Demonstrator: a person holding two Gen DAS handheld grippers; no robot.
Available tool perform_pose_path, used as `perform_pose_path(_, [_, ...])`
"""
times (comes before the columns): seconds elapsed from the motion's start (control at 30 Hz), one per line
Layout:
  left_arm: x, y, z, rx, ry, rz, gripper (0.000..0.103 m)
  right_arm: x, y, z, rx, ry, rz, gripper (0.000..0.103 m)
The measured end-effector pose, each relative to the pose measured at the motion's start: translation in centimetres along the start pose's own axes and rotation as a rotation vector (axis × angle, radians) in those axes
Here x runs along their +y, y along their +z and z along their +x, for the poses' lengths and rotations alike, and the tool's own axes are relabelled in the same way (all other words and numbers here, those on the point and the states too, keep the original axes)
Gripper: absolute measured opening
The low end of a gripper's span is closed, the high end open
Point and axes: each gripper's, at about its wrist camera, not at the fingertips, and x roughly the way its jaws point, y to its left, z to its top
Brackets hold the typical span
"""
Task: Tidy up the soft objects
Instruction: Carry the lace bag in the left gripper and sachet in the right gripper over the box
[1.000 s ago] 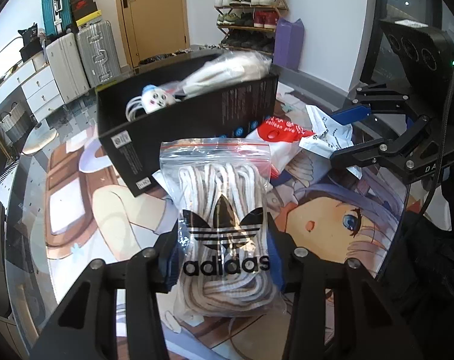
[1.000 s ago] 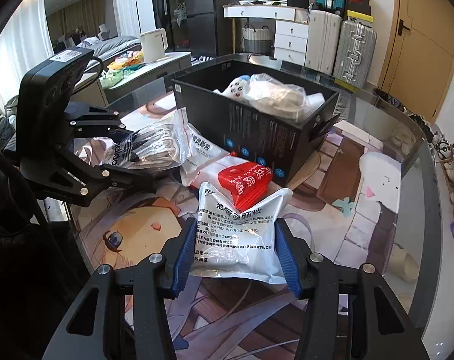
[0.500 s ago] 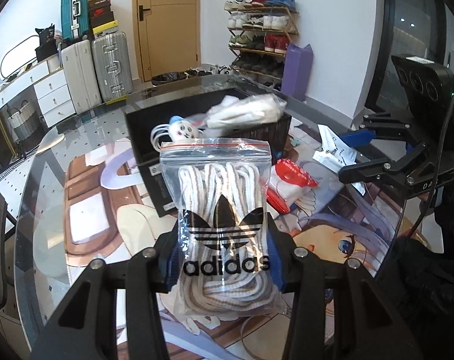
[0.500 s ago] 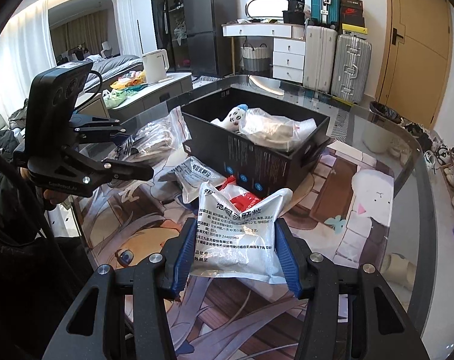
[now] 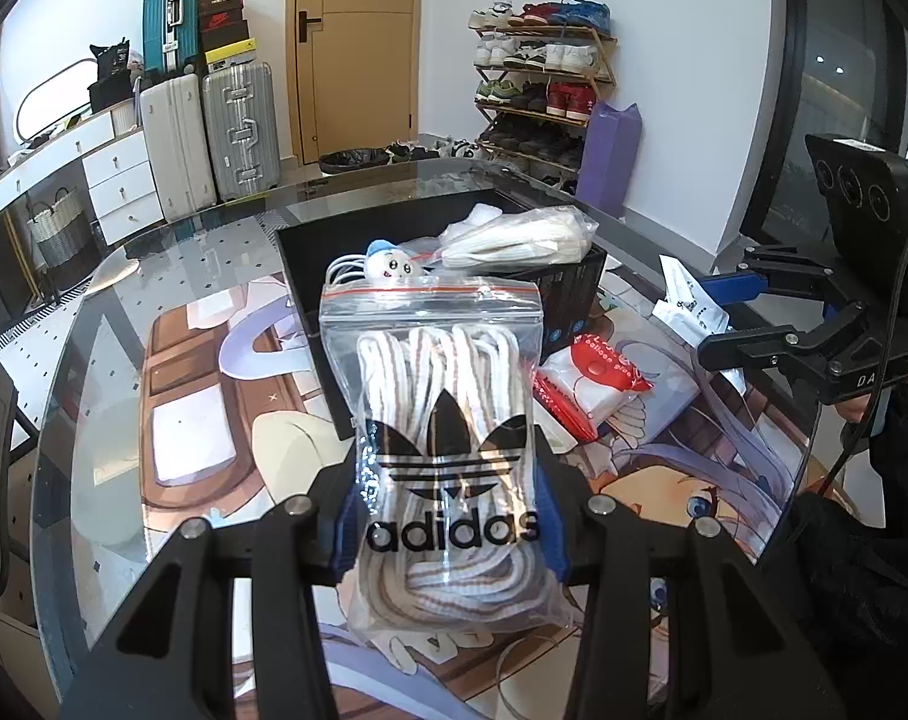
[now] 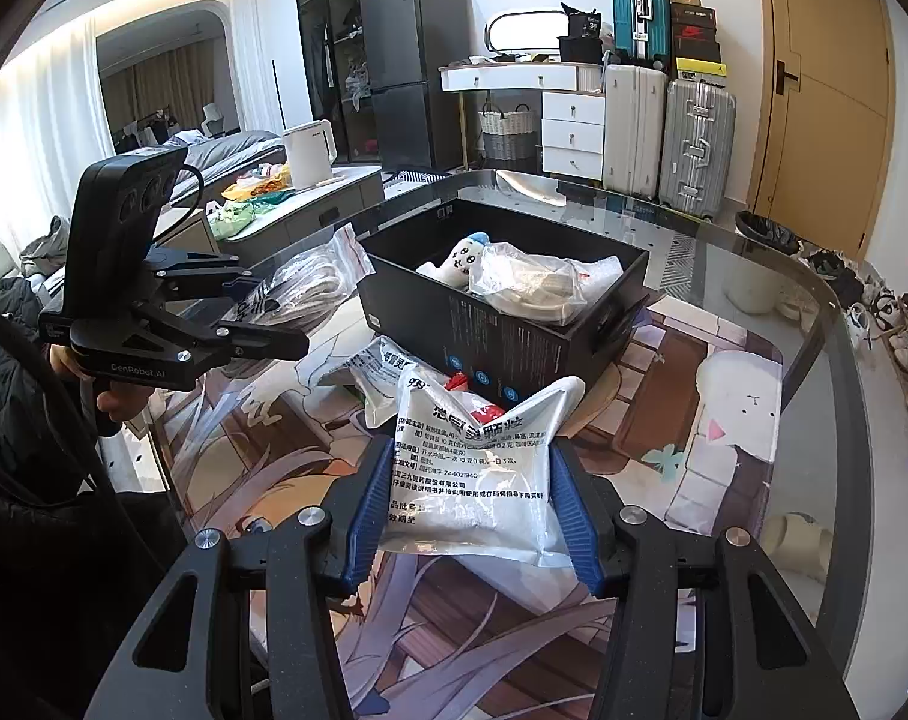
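Note:
My left gripper (image 5: 447,516) is shut on a clear Adidas zip bag of white laces (image 5: 441,420), held above the table in front of the black box (image 5: 309,312). My right gripper (image 6: 472,498) is shut on a white medicine pouch (image 6: 472,480), held above the table short of the box (image 6: 514,348). The box holds a small white plush (image 6: 469,255) and a bagged white bundle (image 6: 532,288). A red-and-white pack (image 5: 598,372) and another white pouch (image 6: 381,369) lie on the table beside the box. The left gripper with its bag shows in the right wrist view (image 6: 255,324).
The round glass table (image 6: 826,360) carries an anime-print mat. Suitcases (image 5: 207,132), white drawers and a shoe rack (image 5: 538,78) stand beyond the far rim. A kettle (image 6: 309,153) sits on a side counter to the left.
Both grippers have risen and drawn back from the box with their bags still held. The box now sits lower and farther off in both views.

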Motion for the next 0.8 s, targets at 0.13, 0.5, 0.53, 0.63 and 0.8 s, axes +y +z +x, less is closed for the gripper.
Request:
perform_pose_path(0.13, [0.2,0.1,-0.2,-0.012,0.003,-0.008,0.046,-0.1,0.1,-0.2,-0.022,0.000,0.010,0.052])
perform_pose_path(0.5, [1.5,0.8,-1.2,-0.068,0.043,-0.075,0.046,-0.3,0.6,-1.0,-0.096,-0.003,0.053,0.052])
perform_pose_path(0.53, [1.7,0.9,-1.3,-0.075,0.045,-0.089,0.046,-0.4,0.7,-1.0,-0.105,-0.005,0.064,0.052])
perform_pose_path(0.63, [2.2,1.2,-1.6,-0.095,0.058,-0.111,0.046,-0.3,1.0,-1.1,-0.126,-0.009,0.085,0.052])
perform_pose_path(0.8, [2.8,1.5,-1.9,-0.117,0.075,-0.143,0.046,-0.4,1.8,-1.3,-0.153,-0.017,0.108,0.052])
